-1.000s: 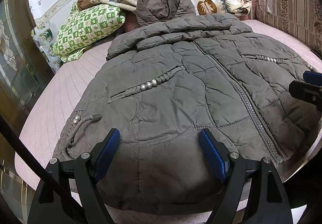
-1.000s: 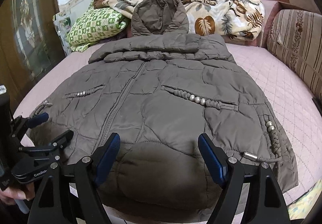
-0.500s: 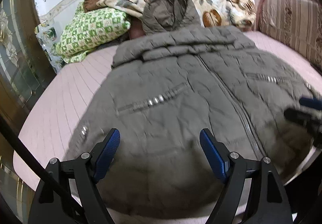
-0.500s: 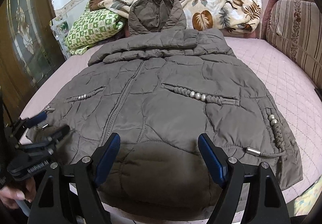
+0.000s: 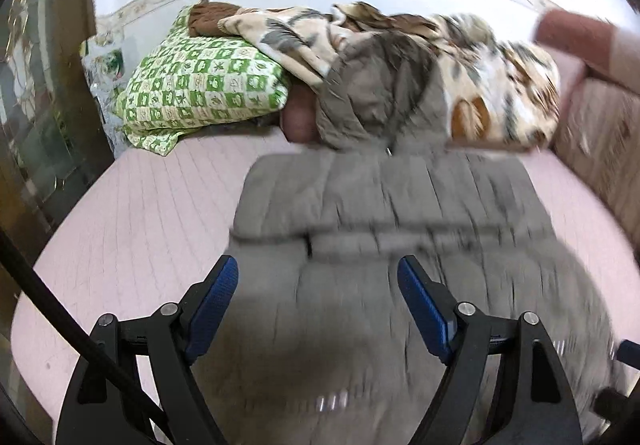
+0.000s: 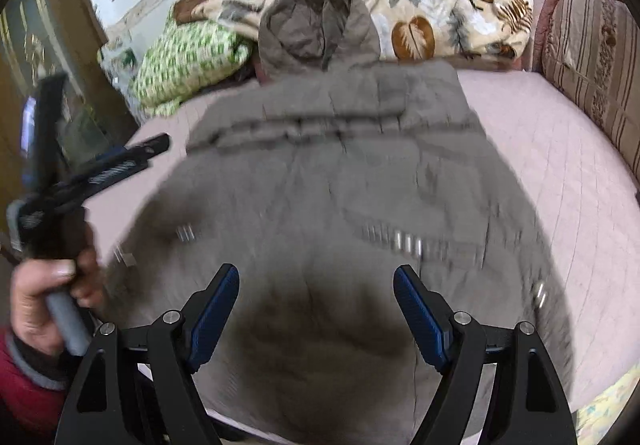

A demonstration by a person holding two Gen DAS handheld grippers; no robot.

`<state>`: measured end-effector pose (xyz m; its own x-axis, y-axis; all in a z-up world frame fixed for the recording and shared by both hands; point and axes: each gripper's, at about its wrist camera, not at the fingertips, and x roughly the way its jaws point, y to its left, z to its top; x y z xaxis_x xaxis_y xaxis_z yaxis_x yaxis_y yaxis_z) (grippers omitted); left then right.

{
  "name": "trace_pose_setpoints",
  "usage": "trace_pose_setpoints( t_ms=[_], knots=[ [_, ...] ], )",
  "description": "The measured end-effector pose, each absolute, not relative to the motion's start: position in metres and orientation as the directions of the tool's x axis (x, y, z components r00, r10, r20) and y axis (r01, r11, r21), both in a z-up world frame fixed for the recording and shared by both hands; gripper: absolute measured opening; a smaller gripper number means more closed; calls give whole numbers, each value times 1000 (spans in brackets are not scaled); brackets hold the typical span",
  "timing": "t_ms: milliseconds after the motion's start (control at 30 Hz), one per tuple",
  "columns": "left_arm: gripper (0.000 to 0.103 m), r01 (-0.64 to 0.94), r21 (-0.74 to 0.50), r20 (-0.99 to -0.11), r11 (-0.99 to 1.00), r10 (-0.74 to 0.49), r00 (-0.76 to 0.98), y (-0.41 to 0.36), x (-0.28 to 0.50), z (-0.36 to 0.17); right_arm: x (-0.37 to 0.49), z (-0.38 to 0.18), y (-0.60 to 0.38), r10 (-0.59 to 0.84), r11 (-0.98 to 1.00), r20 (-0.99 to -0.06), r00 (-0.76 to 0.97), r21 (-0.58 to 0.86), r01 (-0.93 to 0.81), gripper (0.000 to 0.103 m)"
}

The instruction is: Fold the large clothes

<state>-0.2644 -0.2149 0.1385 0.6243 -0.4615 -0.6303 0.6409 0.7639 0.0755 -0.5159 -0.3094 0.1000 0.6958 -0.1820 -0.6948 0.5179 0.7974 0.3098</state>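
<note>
A large grey-brown quilted hooded jacket (image 5: 380, 245) lies spread front-up on a pink bed (image 5: 140, 225); it also shows in the right wrist view (image 6: 340, 185). Its hood (image 6: 316, 25) rests against the bedding at the head. My left gripper (image 5: 318, 305) is open and empty, above the jacket's left part, pointing toward the collar. My right gripper (image 6: 316, 305) is open and empty above the jacket's lower hem. The left gripper also shows in the right wrist view (image 6: 100, 169), raised in a hand. Both views are motion-blurred.
A green-and-white checked pillow (image 5: 200, 85) and a leaf-print blanket (image 5: 480, 85) lie at the head of the bed. A striped sofa cushion (image 6: 592, 65) stands at the right. A dark wood-and-glass door (image 5: 32, 105) borders the left. The bed's near edge is below the grippers.
Both grippers have risen and moved forward over the jacket. The left one has lifted from the hem toward the collar. The jacket has not been taken hold of.
</note>
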Motion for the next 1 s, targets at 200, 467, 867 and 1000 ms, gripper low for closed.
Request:
trace_pose_setpoints(
  t_ms=[200,467,867,1000],
  knots=[
    [86,605,96,-626,791,-424,654,-231,-226,105,-449,204,-356,-236,784,-642,729,317,533,83],
    [86,595,34,-623,803,-449,641,-217,-204,99,-299,273,-445,-262,739,-590,764,387,552,83],
    [86,612,51,-659,789,-433,614,-233,-189,78,-105,222,-605,-262,527,-621,738,549,649,83],
    [86,615,85,-656,784,-420,627,-240,-189,72,-88,213,-636,-299,478,-585,754,591,649,83]
  ],
)
